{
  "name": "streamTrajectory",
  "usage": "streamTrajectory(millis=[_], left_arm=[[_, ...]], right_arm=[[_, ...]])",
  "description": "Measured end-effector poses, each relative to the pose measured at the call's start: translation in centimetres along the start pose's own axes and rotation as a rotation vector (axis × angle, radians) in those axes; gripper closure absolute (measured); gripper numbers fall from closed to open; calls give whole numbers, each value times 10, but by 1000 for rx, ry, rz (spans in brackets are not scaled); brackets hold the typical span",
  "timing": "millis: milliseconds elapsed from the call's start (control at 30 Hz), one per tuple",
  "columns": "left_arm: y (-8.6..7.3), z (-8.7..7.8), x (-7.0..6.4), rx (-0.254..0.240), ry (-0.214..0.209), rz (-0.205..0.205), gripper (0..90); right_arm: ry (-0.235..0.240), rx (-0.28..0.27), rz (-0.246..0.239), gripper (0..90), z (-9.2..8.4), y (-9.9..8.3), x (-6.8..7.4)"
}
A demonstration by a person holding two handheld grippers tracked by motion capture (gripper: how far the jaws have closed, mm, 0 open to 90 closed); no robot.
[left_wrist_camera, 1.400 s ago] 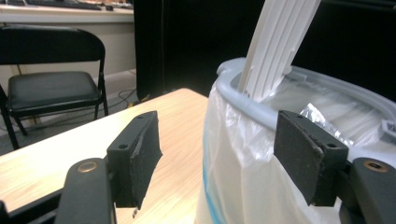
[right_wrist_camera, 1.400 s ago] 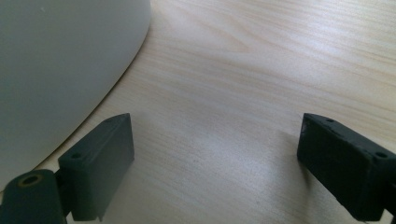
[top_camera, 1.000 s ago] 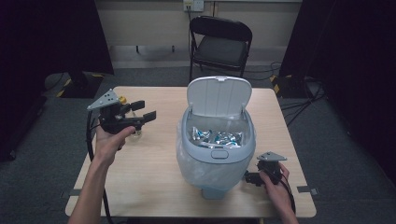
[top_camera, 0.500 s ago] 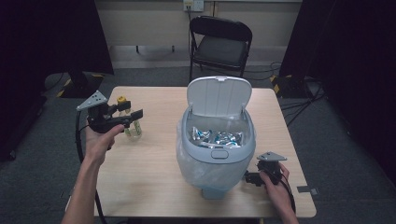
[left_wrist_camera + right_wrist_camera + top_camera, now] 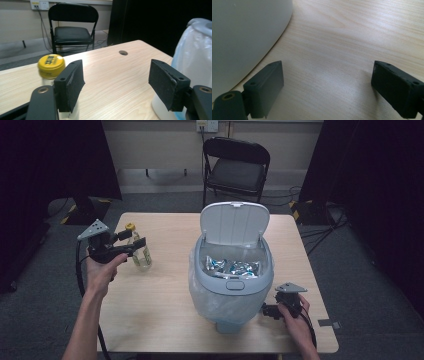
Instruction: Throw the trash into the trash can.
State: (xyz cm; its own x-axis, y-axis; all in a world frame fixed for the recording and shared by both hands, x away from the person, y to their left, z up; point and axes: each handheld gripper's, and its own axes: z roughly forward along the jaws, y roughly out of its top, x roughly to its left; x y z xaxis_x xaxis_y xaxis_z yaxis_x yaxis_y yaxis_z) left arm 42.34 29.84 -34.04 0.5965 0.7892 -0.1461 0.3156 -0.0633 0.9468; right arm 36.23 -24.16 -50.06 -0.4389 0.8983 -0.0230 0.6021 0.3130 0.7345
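Note:
A small clear bottle point(image 5: 140, 255) with a yellow cap point(image 5: 50, 65) stands on the left part of the wooden table point(image 5: 160, 305). My left gripper point(image 5: 132, 239) hovers at the bottle's neck, open. In the left gripper view the gap of the left gripper point(image 5: 117, 82) holds nothing, and the bottle sits just outside its left jaw. A pale grey bin point(image 5: 232, 280) with a plastic liner stands mid-table, its lid point(image 5: 234, 222) raised, with shiny wrappers point(image 5: 230, 266) inside. My right gripper point(image 5: 267, 310) rests open on the table at the bin's base point(image 5: 244, 37), its gap point(image 5: 325, 82) over bare wood.
A black folding chair point(image 5: 235, 167) stands beyond the table's far edge. The table has a small round hole point(image 5: 123, 52) near its far side. Cables trail on the floor to the right. Bare table lies between the bottle and the bin.
My left gripper has moved left and slightly down, so the bottle's yellow cap now shows beside its jaws. The right hand has stayed put.

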Motion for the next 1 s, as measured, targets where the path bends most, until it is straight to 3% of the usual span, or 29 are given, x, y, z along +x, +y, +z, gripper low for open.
streamTrajectory(millis=[100,133,467,633,700,733,800,900,933,1000], left_arm=[[0,1,6,7,12,-10,272],[1,1,10,13,52,1,272],[-2,7,34,30,76,-64,237],[-7,17,46,52,109,-65,264],[-9,21,52,59,108,-62,326],[-10,24,54,73,98,-11,365],[-10,26,54,82,104,2,360],[-9,33,58,86,100,1,415],[-9,37,60,89,98,-16,433],[-10,40,62,107,79,-28,518]], right_arm=[[0,0,0,99,0,0,0],[0,0,0,99,0,0,0],[1,0,0,98,0,0,0],[0,0,0,99,0,0,0],[0,0,0,99,0,0,0],[1,0,0,99,0,0,0],[1,0,0,99,0,0,0],[1,0,0,99,0,0,0],[1,0,0,99,0,0,0],[1,0,0,99,0,0,0]])
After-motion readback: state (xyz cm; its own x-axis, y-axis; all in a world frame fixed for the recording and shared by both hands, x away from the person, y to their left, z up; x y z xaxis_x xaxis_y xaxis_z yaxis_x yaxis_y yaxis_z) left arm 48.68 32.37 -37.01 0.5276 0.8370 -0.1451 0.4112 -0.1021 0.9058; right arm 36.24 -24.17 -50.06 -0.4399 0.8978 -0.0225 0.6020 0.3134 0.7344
